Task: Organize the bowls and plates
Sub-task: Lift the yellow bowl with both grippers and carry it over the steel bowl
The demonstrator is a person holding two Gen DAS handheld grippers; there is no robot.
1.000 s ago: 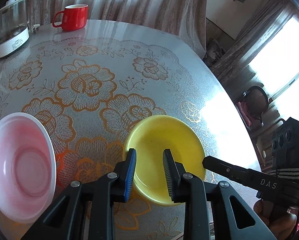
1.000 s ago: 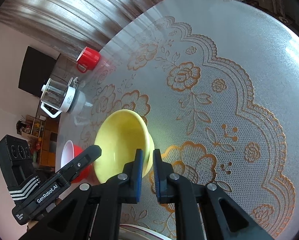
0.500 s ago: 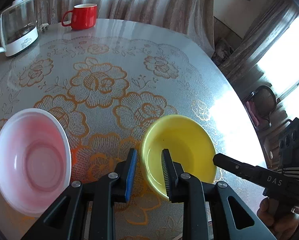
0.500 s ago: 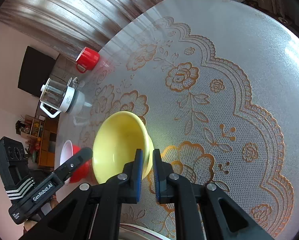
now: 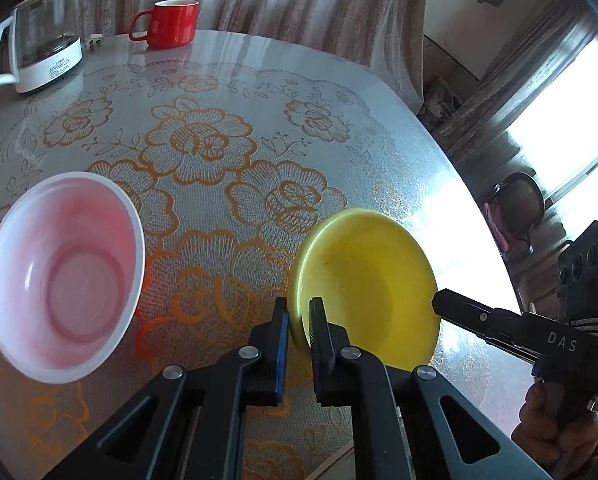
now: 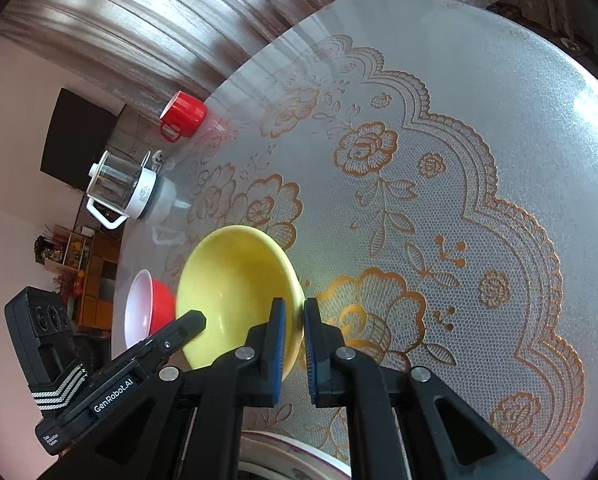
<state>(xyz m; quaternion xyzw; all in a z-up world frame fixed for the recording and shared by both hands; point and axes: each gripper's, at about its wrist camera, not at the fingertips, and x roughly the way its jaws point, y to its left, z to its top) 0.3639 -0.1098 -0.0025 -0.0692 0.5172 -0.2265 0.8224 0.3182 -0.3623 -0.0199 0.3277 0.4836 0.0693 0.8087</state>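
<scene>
A yellow bowl [image 5: 367, 284] is held tilted above the table between both grippers. My left gripper [image 5: 297, 322] is shut on its near-left rim. My right gripper [image 6: 295, 320] is shut on the opposite rim of the yellow bowl [image 6: 235, 292]. A red bowl with a pale pink inside [image 5: 61, 276] sits on the table to the left; in the right wrist view it [image 6: 149, 312] lies behind the yellow bowl.
A red mug [image 5: 171, 24] and a glass kettle on a white base [image 5: 39, 54] stand at the table's far side. The round table [image 6: 439, 160] has a lace-pattern cover. A white plate rim [image 6: 291, 446] shows under my right gripper.
My left gripper closed on the yellow bowl's rim. The bowl has been lifted and tipped, and it moved toward the red bowl.
</scene>
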